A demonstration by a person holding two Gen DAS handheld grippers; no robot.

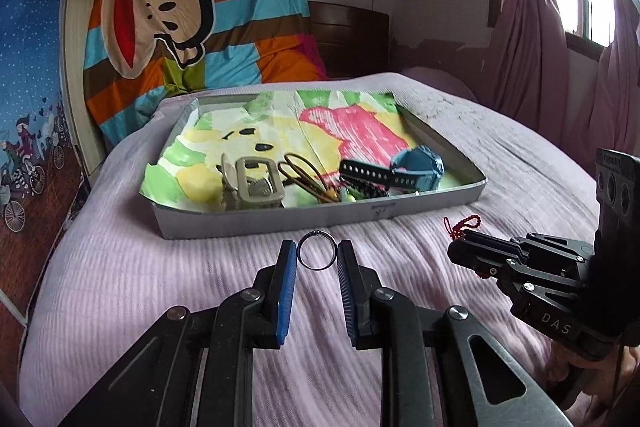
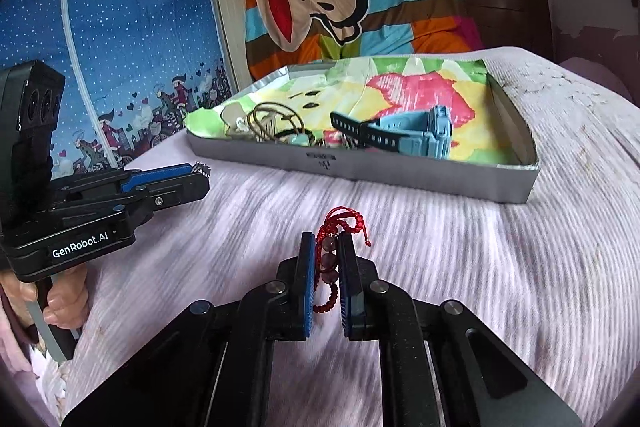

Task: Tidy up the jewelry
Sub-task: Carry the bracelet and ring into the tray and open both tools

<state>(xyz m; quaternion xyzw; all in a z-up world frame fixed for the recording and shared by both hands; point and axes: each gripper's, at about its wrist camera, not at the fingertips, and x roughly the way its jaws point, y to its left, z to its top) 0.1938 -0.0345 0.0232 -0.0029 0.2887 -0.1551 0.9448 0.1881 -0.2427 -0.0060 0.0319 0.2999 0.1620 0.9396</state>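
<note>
My left gripper (image 1: 318, 255) is shut on a silver ring (image 1: 317, 251), held upright between its blue pads just in front of the tray (image 1: 280, 223). My right gripper (image 2: 327, 251) is shut on a red cord bracelet (image 2: 329, 255) with dark beads, whose loops stick out past the fingertips and hang below. In the left wrist view the right gripper (image 1: 456, 247) sits at the right with the red bracelet (image 1: 460, 227) at its tip. In the right wrist view the left gripper (image 2: 202, 173) shows at the left, with the ring (image 2: 202, 169) at its tip.
The grey shallow tray (image 2: 440, 179), lined with a colourful drawing, lies on the pale purple bedspread (image 1: 480, 155). It holds a blue watch (image 1: 416, 167), a beige hair claw (image 1: 252, 187), thin hoop bangles (image 1: 304, 175) and small beads. A striped cartoon blanket (image 1: 192, 7) hangs behind.
</note>
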